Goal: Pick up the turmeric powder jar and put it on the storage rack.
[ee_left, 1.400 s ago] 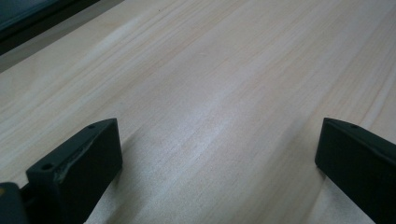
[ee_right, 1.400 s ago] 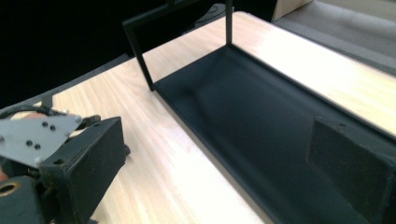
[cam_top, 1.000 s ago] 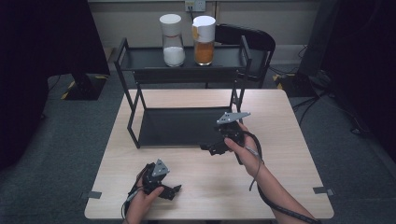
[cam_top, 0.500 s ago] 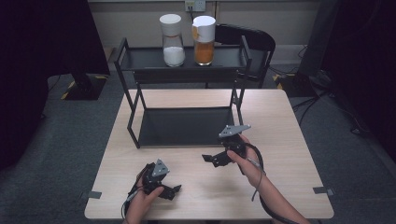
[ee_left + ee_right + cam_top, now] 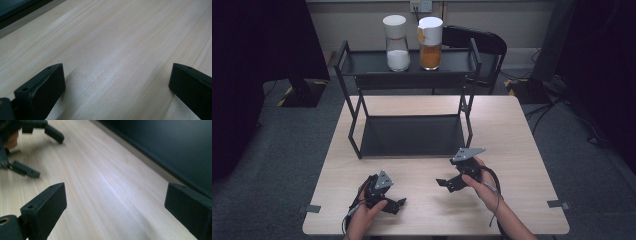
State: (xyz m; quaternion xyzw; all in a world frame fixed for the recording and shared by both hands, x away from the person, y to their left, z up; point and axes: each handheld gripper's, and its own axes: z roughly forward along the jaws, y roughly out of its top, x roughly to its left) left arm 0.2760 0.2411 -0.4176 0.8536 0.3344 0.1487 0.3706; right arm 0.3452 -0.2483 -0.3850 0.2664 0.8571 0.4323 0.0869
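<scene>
Near edge, left gripper [image 5: 396, 204]: resting low on the table [image 5: 522, 150], jaws spread wide, nothing between them.
Right gripper [image 5: 446, 184]: jaws likewise apart and empty; it has drawn back from the rack [image 5: 412, 135] toward the person over the last second.
Far shelf: white-filled jar [image 5: 396, 42] and orange-filled jar [image 5: 430, 42] stand just beside each other on the rack's top tier.
Meaning: placing looks finished, both hands retired.

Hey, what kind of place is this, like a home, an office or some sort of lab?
Most likely a lab or office set up for recording, not a home. A pale wooden table stands on grey carpet and bears a black two-tier rack with two white-lidded jars. Dark curtains hang at the sides, and cables run over the floor.
</scene>
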